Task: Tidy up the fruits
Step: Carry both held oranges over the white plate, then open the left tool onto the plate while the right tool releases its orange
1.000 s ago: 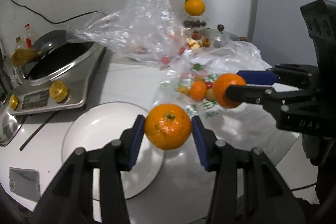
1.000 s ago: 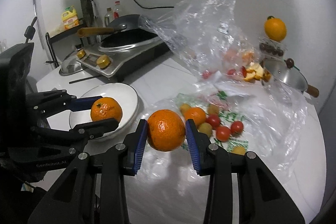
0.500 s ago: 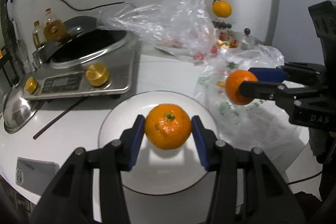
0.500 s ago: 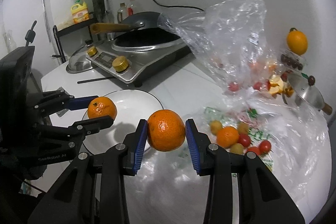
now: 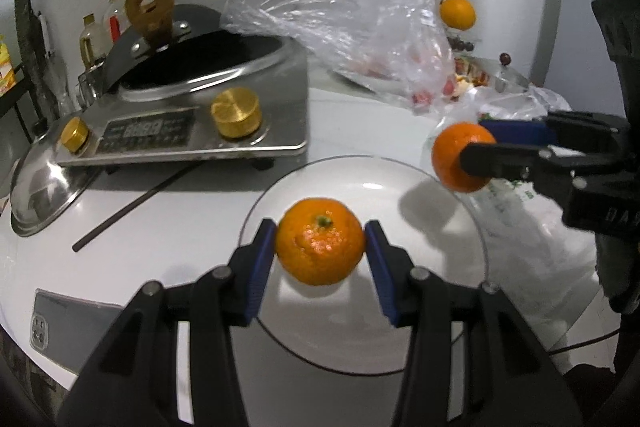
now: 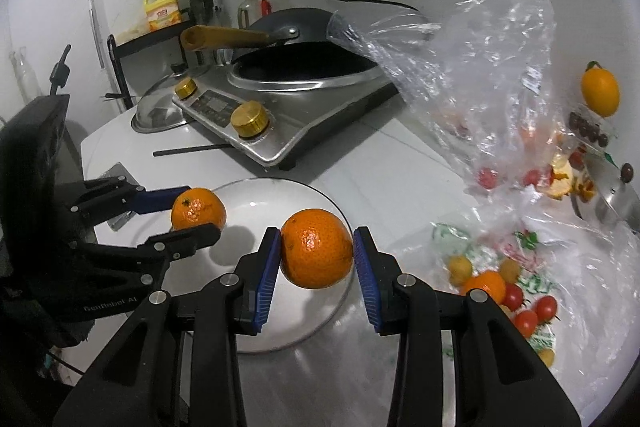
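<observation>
I am in the placing step: both fruits are lifted and carried over the white plate [image 5: 460, 187], and neither is set down yet. My left gripper [image 5: 320, 255] is closed on a mandarin [image 5: 320, 247], its blue pads [image 5: 262, 259] pressing the fruit's 2 sides, with the fruit hanging over the middle of the plate and its shadow beneath it. My right gripper [image 6: 316, 255] is clamped the same way on a second mandarin [image 6: 316, 253], which hangs over the plate's right edge, nearest the printed plastic bag [image 6: 560, 267] where cherry tomatoes [image 6: 532, 307] and 1 more orange fruit [image 6: 484, 285] still lie.

Next, I judge, I need to lower the left fruit to the plate and part the jaws only a little, so it does not roll. The right one wants moving further in over the plate first, clear of the left gripper, since the 2 tools are near each other.

The left mandarin's green stem end points up and slightly away from the camera; it is a little flattened, so its wide axis runs across between the pads. The right mandarin shows a small dark spot at its upper left, which I take to be its stem scar, so its axis looks tilted that way.
</observation>
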`<state>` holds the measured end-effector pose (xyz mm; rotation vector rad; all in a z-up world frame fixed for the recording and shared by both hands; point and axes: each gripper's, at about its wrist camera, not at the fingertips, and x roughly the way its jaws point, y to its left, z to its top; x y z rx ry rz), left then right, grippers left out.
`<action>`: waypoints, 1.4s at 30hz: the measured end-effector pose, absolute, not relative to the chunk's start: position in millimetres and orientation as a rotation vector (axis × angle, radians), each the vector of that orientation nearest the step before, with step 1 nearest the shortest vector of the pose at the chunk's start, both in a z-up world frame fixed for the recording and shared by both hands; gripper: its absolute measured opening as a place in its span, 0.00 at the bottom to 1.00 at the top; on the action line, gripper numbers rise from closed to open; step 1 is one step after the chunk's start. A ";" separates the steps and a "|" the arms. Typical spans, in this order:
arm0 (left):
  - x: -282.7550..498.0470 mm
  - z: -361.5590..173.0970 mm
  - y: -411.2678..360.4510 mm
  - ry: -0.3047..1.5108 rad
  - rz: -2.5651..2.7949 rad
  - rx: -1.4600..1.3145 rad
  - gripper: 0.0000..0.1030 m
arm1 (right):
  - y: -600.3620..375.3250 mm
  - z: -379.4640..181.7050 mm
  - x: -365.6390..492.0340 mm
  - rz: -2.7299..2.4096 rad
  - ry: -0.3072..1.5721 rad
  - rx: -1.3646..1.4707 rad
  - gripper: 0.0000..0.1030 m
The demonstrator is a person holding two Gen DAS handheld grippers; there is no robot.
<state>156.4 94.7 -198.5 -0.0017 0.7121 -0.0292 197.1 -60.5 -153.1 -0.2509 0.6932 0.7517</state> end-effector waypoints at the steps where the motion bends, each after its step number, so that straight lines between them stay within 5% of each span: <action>1: 157.5 -200.2 97.0 0.715 -0.027 0.000 0.45 | -57.7 -153.4 198.7 0.756 0.693 -0.248 0.38; 27: 169.5 -225.1 115.0 0.771 -0.069 0.008 0.45 | 20.6 -205.4 234.7 0.839 0.844 -0.268 0.39; 42: 159.2 -209.8 98.5 0.750 -0.064 0.006 0.52 | -9.8 -180.5 222.9 0.824 0.786 -0.222 0.47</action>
